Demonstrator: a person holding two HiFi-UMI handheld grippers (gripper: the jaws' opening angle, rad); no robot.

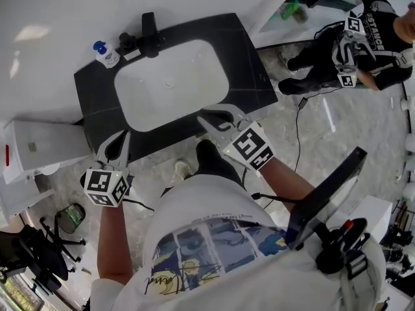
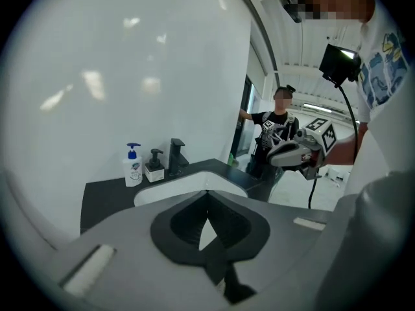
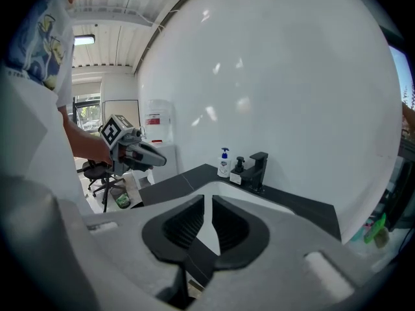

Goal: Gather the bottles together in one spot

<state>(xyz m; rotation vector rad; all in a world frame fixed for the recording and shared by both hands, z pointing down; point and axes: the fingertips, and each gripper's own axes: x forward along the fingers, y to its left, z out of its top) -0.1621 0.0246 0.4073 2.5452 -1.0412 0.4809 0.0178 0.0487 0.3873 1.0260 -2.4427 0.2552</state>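
Note:
A white pump bottle with a blue cap (image 1: 104, 52) (image 2: 133, 166) (image 3: 224, 164) stands at the back left corner of the dark counter (image 1: 249, 63). Right beside it are a small black pump bottle (image 1: 125, 42) (image 2: 155, 167) (image 3: 238, 170) and the black faucet (image 1: 150, 34). My left gripper (image 1: 122, 138) (image 2: 207, 193) hangs in front of the counter's left edge, shut and holding nothing. My right gripper (image 1: 211, 114) (image 3: 208, 199) is over the counter's front edge by the white basin (image 1: 170, 83), jaws together and empty. Both grippers are well short of the bottles.
A white cabinet (image 1: 39, 144) stands left of the counter. Another person (image 1: 363, 37) with grippers crouches at the far right. A green object (image 1: 290, 10) lies on a white ledge behind the counter's right end. An office chair (image 1: 39, 251) is at the lower left.

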